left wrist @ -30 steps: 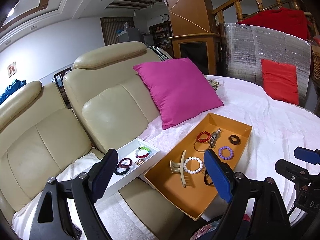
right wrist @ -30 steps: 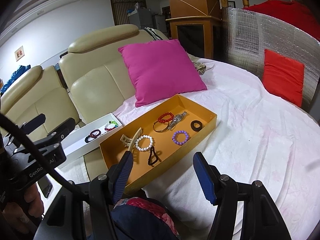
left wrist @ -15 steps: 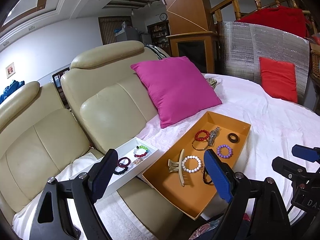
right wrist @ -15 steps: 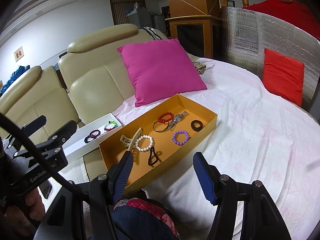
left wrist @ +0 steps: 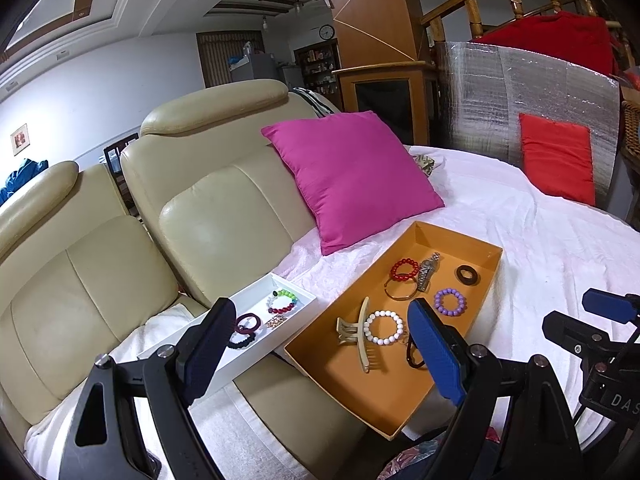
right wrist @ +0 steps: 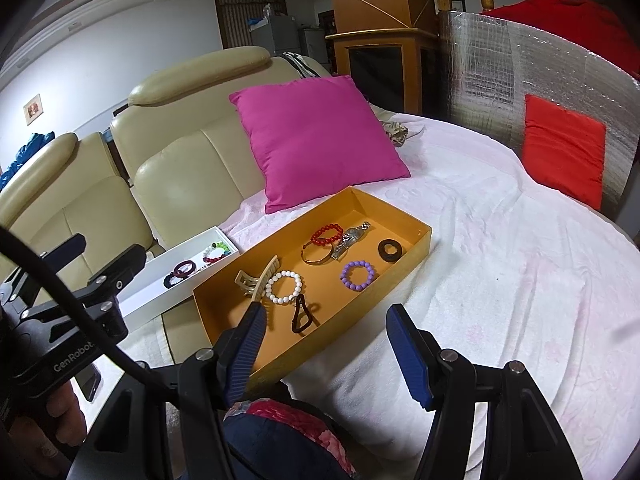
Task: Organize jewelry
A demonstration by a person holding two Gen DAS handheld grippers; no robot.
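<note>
An orange tray (left wrist: 408, 400) (right wrist: 384, 292) on the white-covered surface holds a white bead bracelet (left wrist: 383, 327) (right wrist: 283, 287), a purple bead bracelet (left wrist: 450, 302) (right wrist: 358, 276), a red bead bracelet (left wrist: 404, 270), a gold bangle (right wrist: 316, 256), a watch (left wrist: 427, 270), a dark ring (left wrist: 468, 275), a beige hair claw (left wrist: 360, 330) and a black clip (right wrist: 301, 314). A white tray (left wrist: 256, 354) (right wrist: 160, 300) left of it holds bracelets and hair ties. My left gripper (left wrist: 320, 354) is open and empty, near both trays. My right gripper (right wrist: 326, 356) is open and empty, before the orange tray.
A pink cushion (left wrist: 352, 172) leans on the cream leather sofa (left wrist: 224, 200) behind the trays. A red cushion (left wrist: 558, 158) rests against a silver foil panel (left wrist: 520, 92) at the back right. White cloth (right wrist: 520, 280) spreads to the right.
Both grippers have shifted slightly; the trays sit a little lower and more to the left in the left wrist view. Both stay open and empty.
</note>
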